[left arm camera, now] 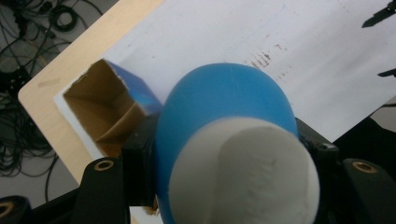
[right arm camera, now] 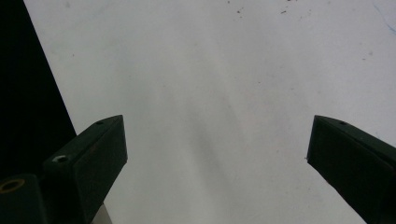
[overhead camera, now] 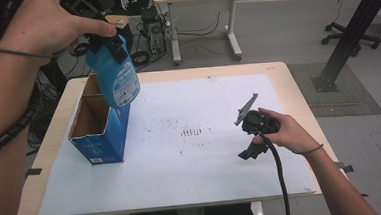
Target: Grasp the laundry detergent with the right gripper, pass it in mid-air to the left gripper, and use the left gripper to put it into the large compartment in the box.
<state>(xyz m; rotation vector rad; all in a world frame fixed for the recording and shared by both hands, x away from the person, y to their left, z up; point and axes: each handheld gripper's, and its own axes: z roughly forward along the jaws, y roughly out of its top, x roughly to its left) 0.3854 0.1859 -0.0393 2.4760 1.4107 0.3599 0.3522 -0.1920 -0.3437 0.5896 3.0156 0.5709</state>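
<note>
My right claw (overhead camera: 247, 134) is nearest to me. It sits low over the white sheet (overhead camera: 208, 176), far to the right of the blue box (overhead camera: 102, 138), and my right hand (overhead camera: 285, 132) is wrapped around it. In the right gripper view its two black jaws stand wide apart, and only the white sheet lies between them. It has hold of nothing.

The blue box stands on the left part of the white sheet, near the left edge of the counter (overhead camera: 50, 146). Its top is open and I can see the brown inside. In the left gripper view a brown wall splits the inside into parts.

My left claw (overhead camera: 105, 42) is up in the air, just above the far end of the blue box. My left hand (overhead camera: 48, 26) holds it there. Its jaws are squeezed tight on the blue bottle (overhead camera: 116, 77), one jaw on each side, near the bottle's white cap (left arm camera: 243, 172). The blue bottle hangs with its bottom pointing down toward the open box. Its low end is just at the box's top edge. I cannot tell if it touches the box.
</note>
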